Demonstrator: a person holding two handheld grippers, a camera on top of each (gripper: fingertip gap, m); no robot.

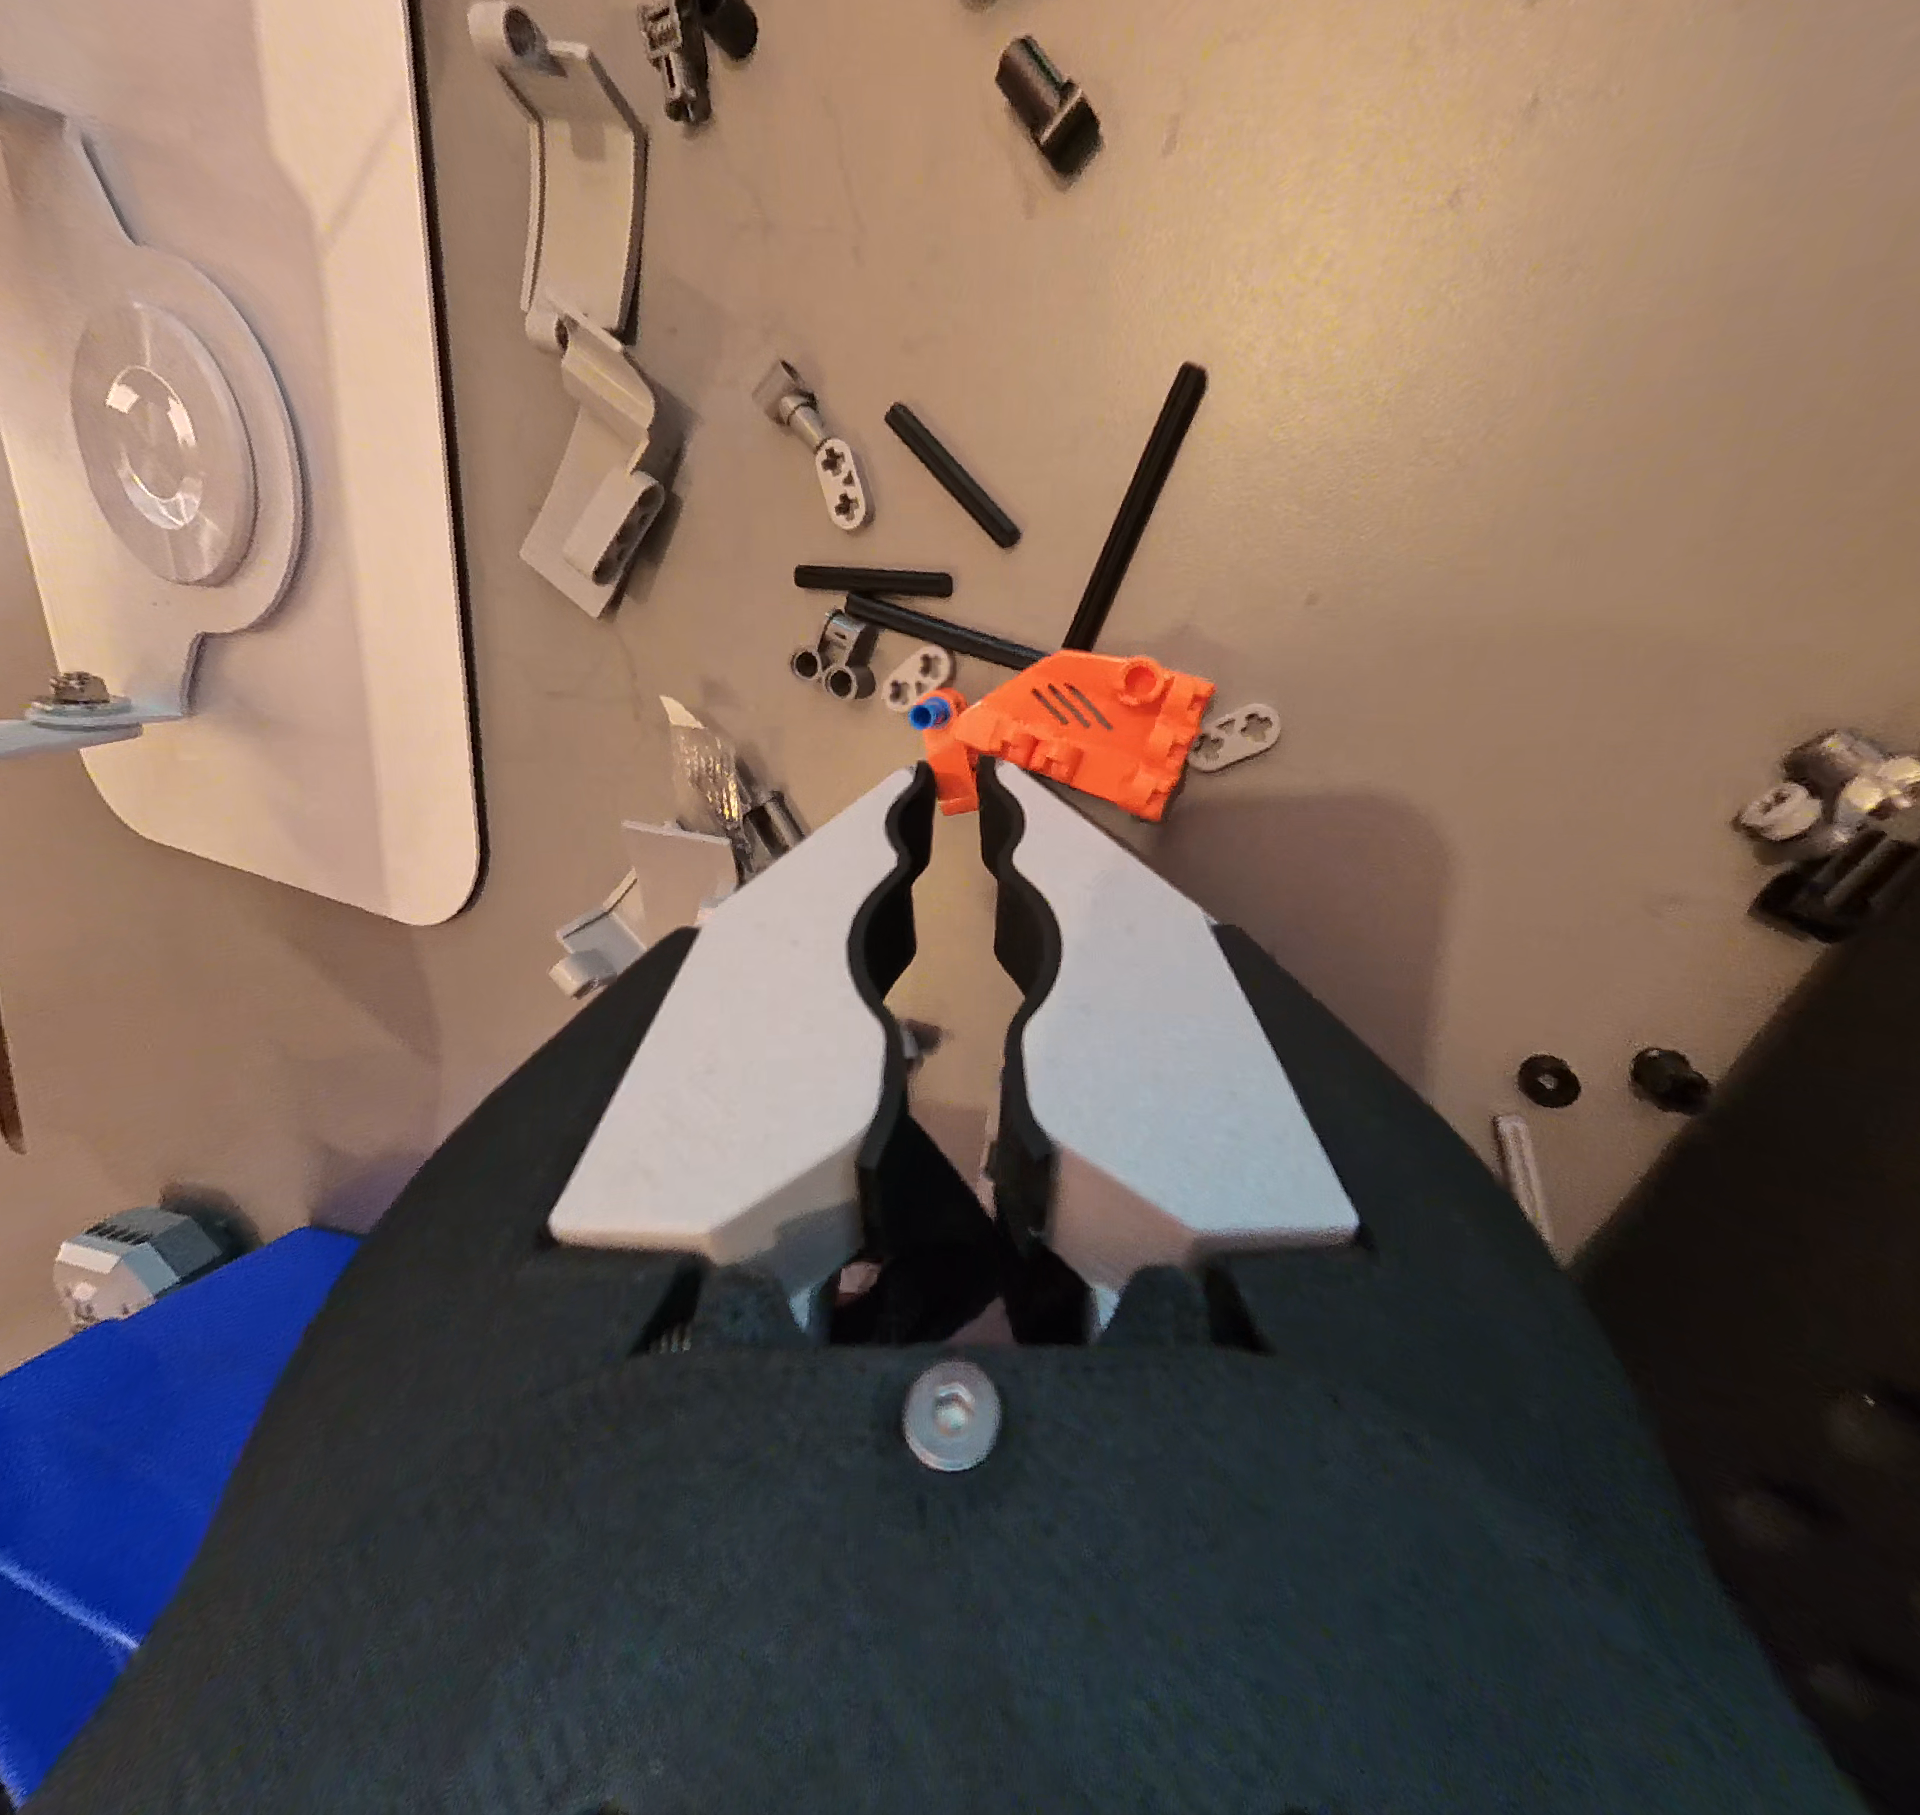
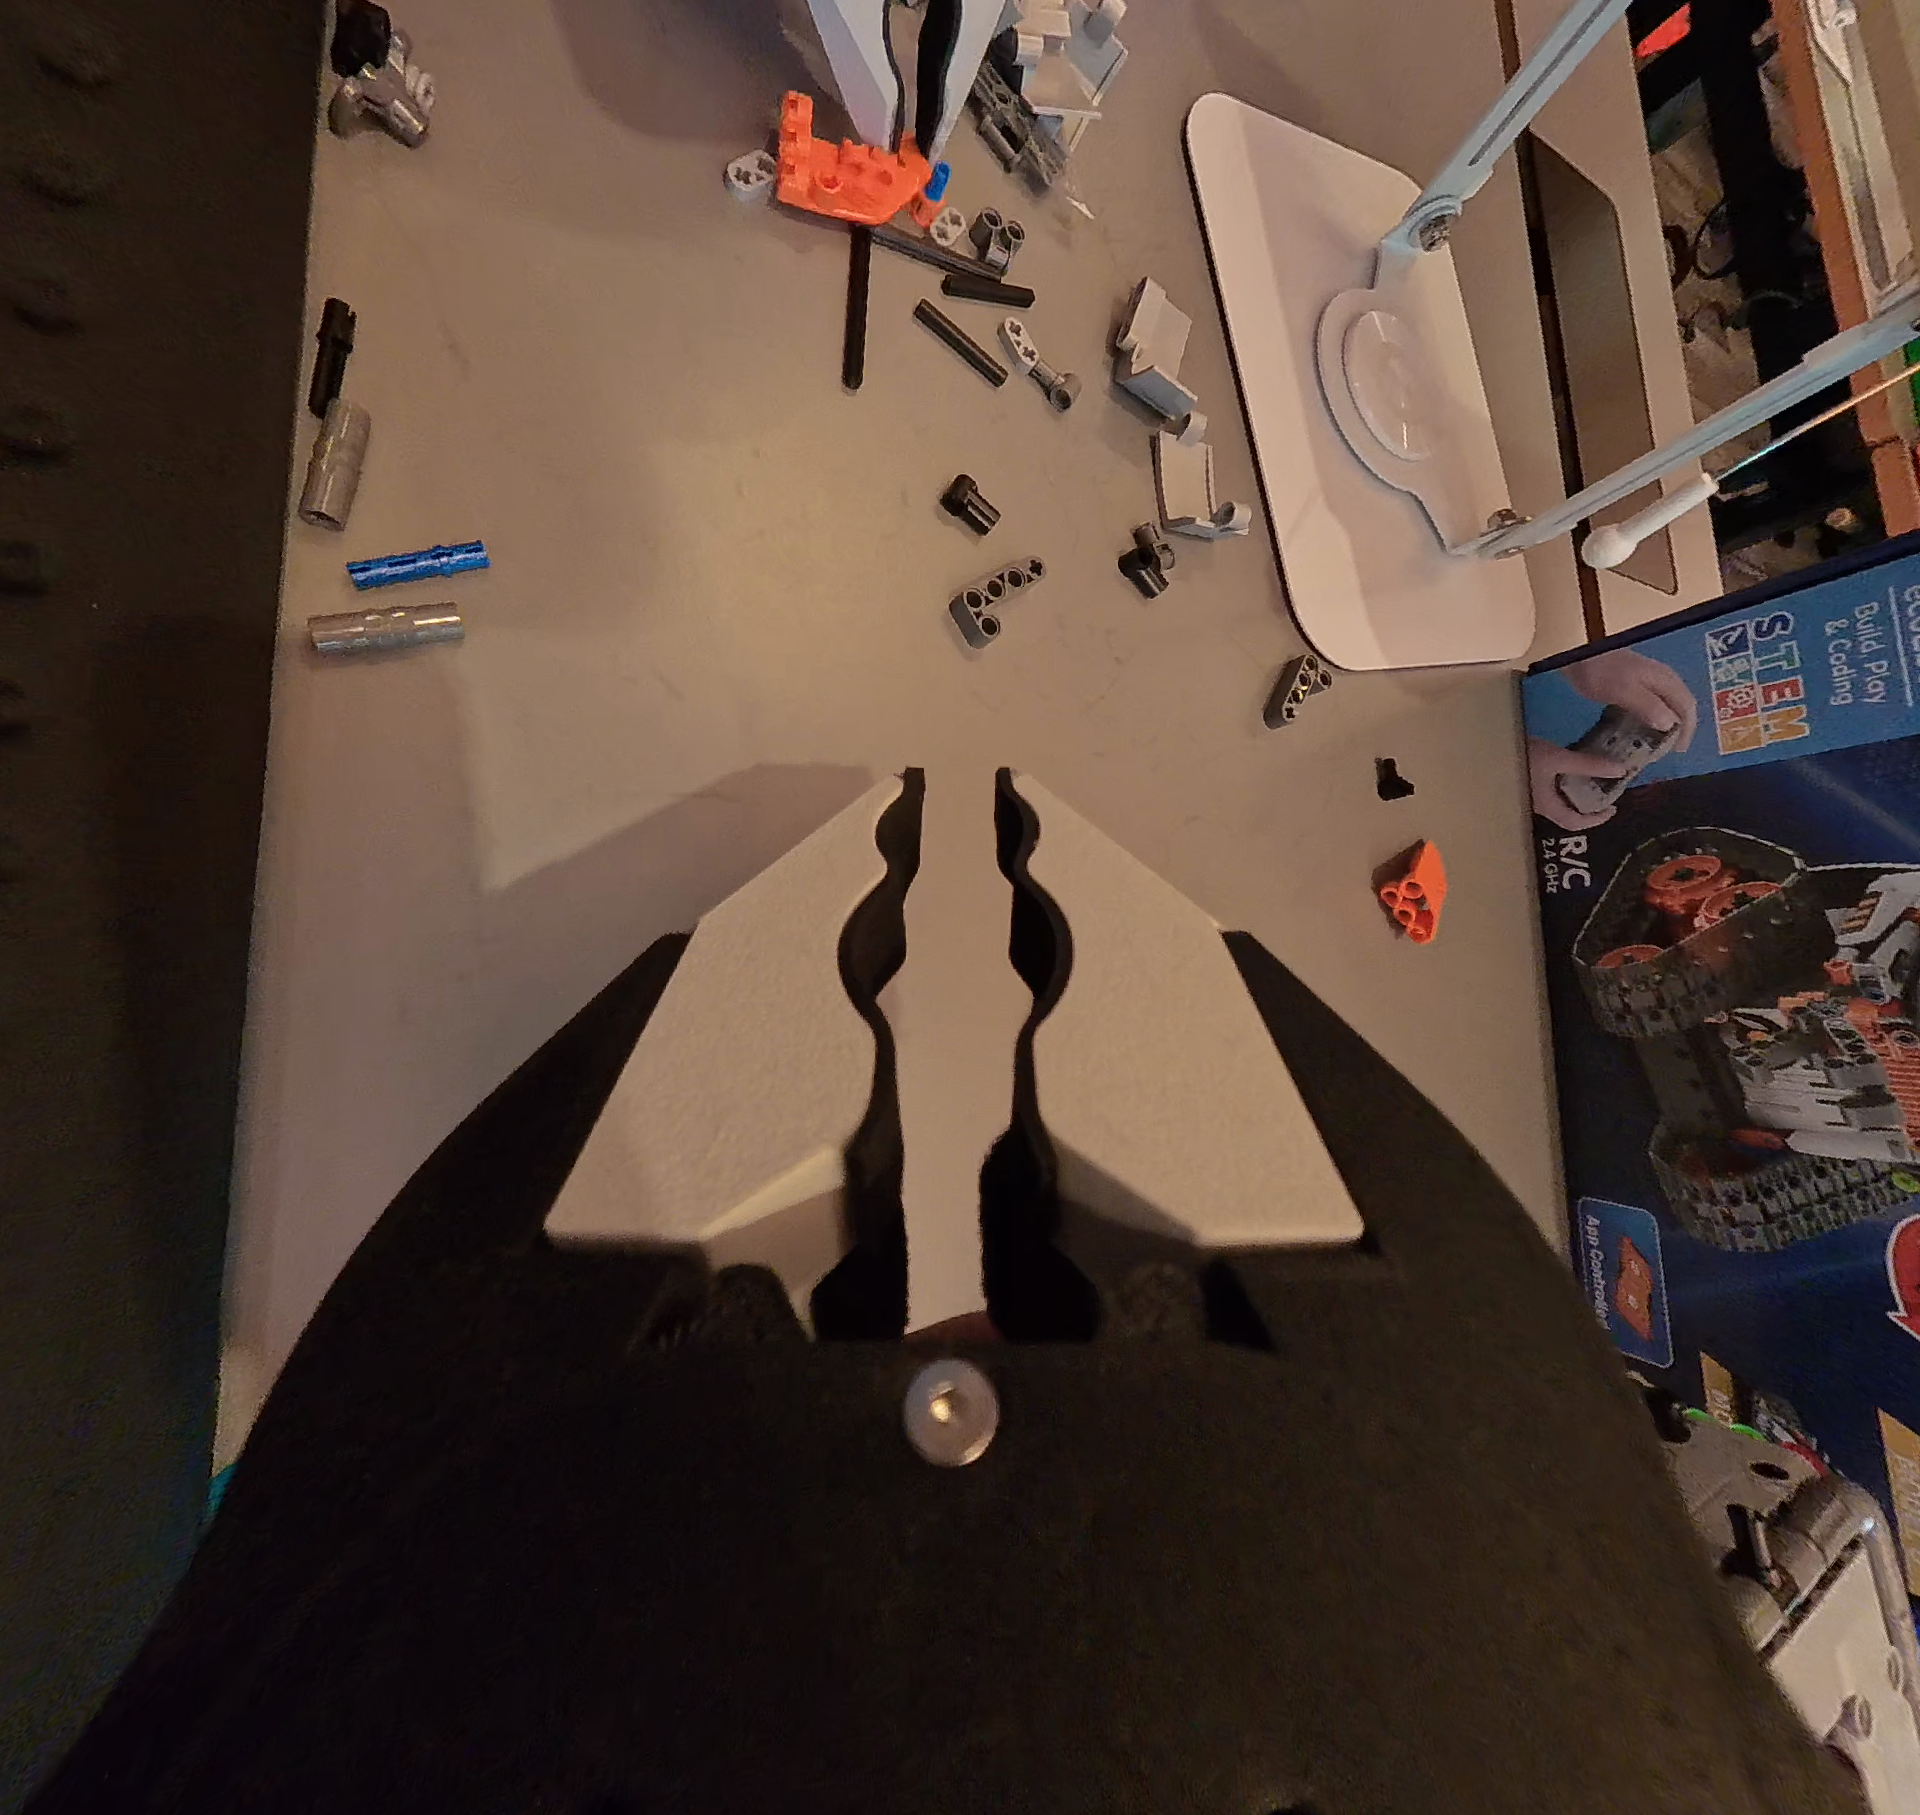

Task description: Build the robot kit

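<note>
My left gripper (image 1: pixel 954 778) has its jaws nearly closed on the near corner of an orange ribbed building panel (image 1: pixel 1091 726) that lies on the tan table. A small blue pin (image 1: pixel 928 714) sticks out by that corner. In the right wrist view the left gripper (image 2: pixel 914 139) comes down from the top onto the same orange panel (image 2: pixel 842 176). My right gripper (image 2: pixel 956 778) is a little open and empty. It hangs over bare table, well short of the parts.
Black axles (image 1: pixel 1132 508), grey curved panels (image 1: pixel 582 176) and small connectors lie scattered beyond the panel. A white stand base (image 2: pixel 1351 518) is on one side, a printed toy box (image 2: pixel 1745 934) beside it. A small orange piece (image 2: pixel 1411 887), a blue pin (image 2: pixel 416 563) and silver tubes (image 2: pixel 384 627) lie apart. The grippers' ends are close to 20 centimetres from one another. My right gripper is the nearer one to the blue pin (image 2: pixel 416 563): about 11 centimetres, against 20 centimetres.
</note>
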